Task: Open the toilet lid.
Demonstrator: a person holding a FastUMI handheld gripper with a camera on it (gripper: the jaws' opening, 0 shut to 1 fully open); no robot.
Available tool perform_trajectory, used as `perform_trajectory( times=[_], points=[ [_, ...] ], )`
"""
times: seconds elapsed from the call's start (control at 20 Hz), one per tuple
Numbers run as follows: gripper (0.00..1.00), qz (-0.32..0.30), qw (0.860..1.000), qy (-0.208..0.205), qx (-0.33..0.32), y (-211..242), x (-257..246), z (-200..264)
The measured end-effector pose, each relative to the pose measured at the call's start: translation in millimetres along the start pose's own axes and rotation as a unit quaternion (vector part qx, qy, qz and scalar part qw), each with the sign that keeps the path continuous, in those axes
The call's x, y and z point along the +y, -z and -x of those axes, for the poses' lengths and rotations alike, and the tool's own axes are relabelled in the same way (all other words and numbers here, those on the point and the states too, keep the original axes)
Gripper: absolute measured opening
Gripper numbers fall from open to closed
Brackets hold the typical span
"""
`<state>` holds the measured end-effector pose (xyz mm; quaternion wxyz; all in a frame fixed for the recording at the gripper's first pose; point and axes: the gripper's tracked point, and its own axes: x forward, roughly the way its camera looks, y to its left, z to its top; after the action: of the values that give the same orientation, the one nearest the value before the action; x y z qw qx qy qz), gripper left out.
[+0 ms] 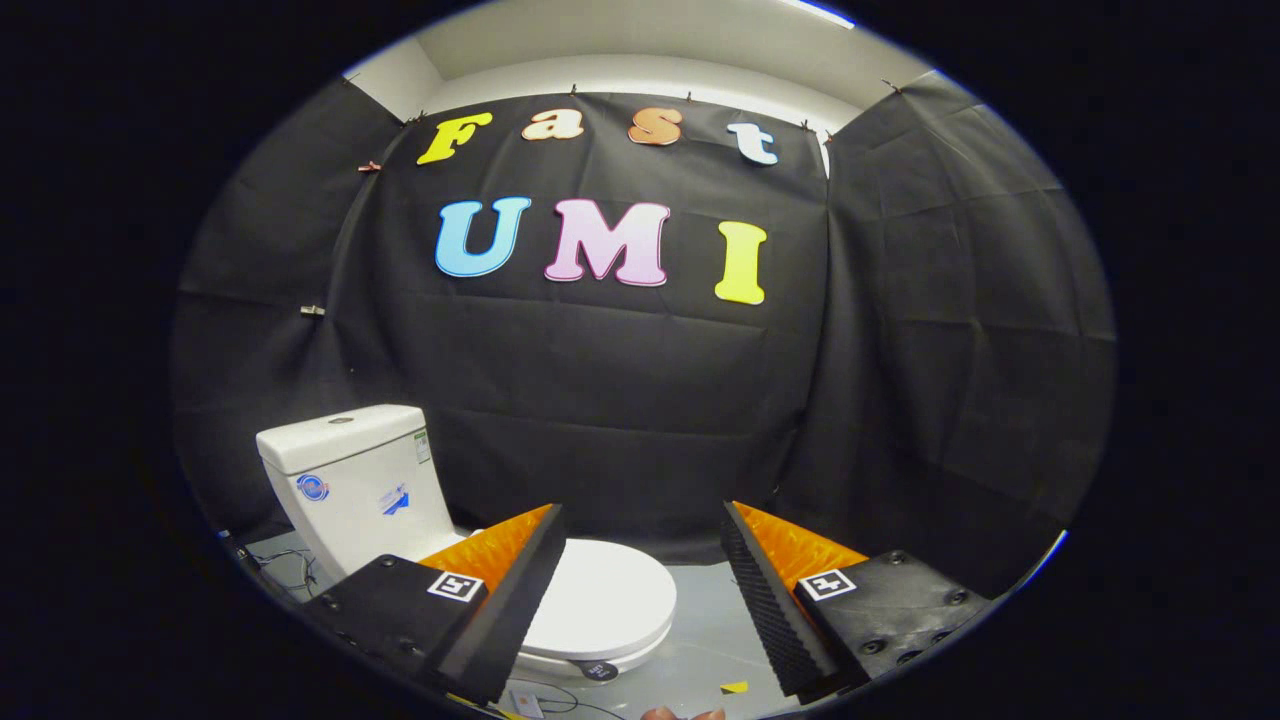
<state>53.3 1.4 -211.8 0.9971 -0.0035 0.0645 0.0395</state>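
The gripper [640,590] is spread wide with nothing between its fingers, each of which carries a small square black-and-white marker on its upper face. Just past the left finger sits the toilet lid [600,600] — white, glossy, oval and lying flat down on the seat, closed. Part of its near left edge is hidden behind that finger. A small dark round sticker [600,669] shows on the front of the bowl under the lid's rim; its print is too small to read. The floor [700,610] around the bowl is pale grey, with a thin cable [545,695] trailing across it near the fingers and a small yellow-and-black piece of tape [734,687] to the right. Behind the lid rises the white cistern [350,480], with a flush button on top and three stickers — a round blue one, a blue-and-white one and a small one at its corner — none legible. Beyond stands the black cloth wall [620,400].
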Motion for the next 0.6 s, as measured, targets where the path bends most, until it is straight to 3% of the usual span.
perform_trajectory(
  times=[0.35, 0.6],
  points=[
    [0.98, -0.060, 0.996, -0.028, 0.057, 76, 0, -21],
    [0.99, -0.152, 0.980, -0.037, 0.122, 138, -16, -26]
  ],
)
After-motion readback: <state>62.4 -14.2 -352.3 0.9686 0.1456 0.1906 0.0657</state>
